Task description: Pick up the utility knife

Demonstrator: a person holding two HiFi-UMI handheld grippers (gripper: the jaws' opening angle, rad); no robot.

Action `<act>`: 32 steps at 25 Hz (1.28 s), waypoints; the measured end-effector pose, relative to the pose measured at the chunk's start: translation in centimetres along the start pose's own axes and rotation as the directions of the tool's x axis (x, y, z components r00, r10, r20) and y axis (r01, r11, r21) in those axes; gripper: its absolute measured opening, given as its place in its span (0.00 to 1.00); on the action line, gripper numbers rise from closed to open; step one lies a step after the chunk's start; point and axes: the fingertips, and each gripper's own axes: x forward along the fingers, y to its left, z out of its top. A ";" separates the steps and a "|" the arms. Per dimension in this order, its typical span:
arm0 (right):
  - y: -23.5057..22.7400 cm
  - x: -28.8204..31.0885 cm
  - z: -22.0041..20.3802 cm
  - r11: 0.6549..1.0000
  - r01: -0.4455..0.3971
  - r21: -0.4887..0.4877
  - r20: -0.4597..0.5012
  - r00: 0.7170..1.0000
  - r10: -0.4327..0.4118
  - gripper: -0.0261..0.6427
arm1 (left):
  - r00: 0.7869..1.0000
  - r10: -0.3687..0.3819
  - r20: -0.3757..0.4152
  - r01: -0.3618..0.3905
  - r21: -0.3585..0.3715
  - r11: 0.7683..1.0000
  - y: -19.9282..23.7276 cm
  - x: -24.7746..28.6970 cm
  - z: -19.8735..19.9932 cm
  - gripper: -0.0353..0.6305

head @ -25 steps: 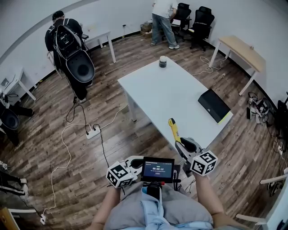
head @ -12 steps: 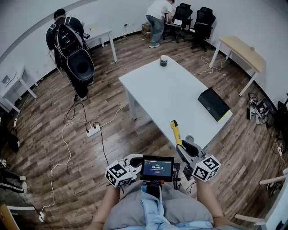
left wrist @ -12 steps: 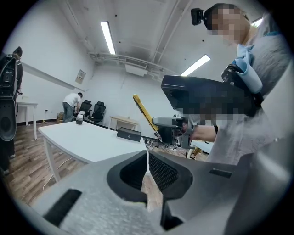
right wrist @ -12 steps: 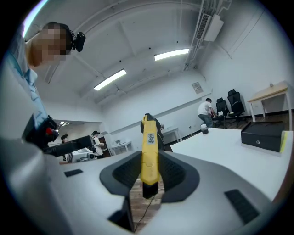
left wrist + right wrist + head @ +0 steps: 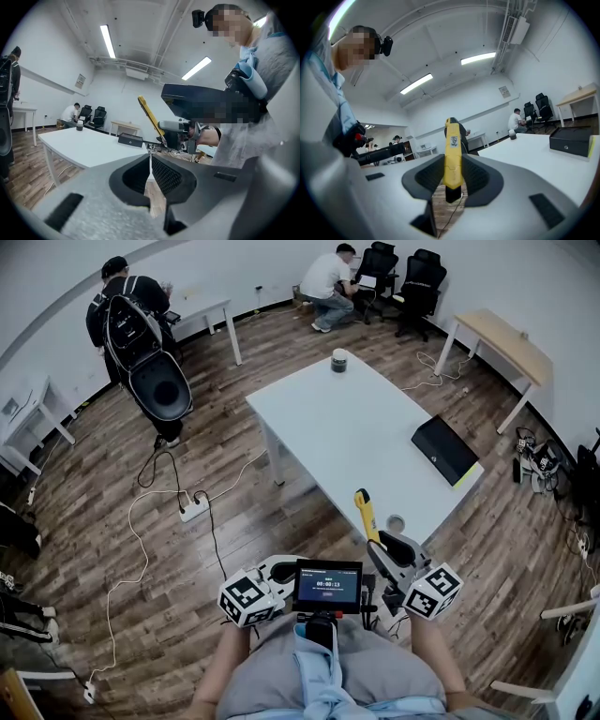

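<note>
Fingers of right gripper on utility knife

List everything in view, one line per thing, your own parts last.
utility knife: one, yellow, between the right tool's jaws
table: one, white, mid-room
box: one, black, on the table's right side
small container: one, dark, table's far end
round object: one, grey, table's near corner
side table: one, wooden-topped, by the right wall
office chairs: at least two, black, far corner
power strip: one, white, floor left of the table
people: two, one in dark clothes, one in a white top, far side of the room
screen: one, black, at the person's chest
left tool: one, grey, jaws together, empty
right tool: one, grey, shut on the utility knife
</note>
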 end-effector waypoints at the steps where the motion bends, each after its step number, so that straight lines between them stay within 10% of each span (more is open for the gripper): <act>1: 0.1 0.0 0.0 1.000 -0.001 -0.002 0.000 1.000 0.001 0.23 | 1.000 -0.001 0.004 0.001 -0.001 1.000 -0.1 0.0 0.2 0.08; 32: 0.5 1.6 0.7 0.999 -0.039 -0.036 -0.033 0.999 0.038 0.23 | 1.000 -0.006 0.029 0.006 -0.009 1.000 1.0 0.1 1.1 0.08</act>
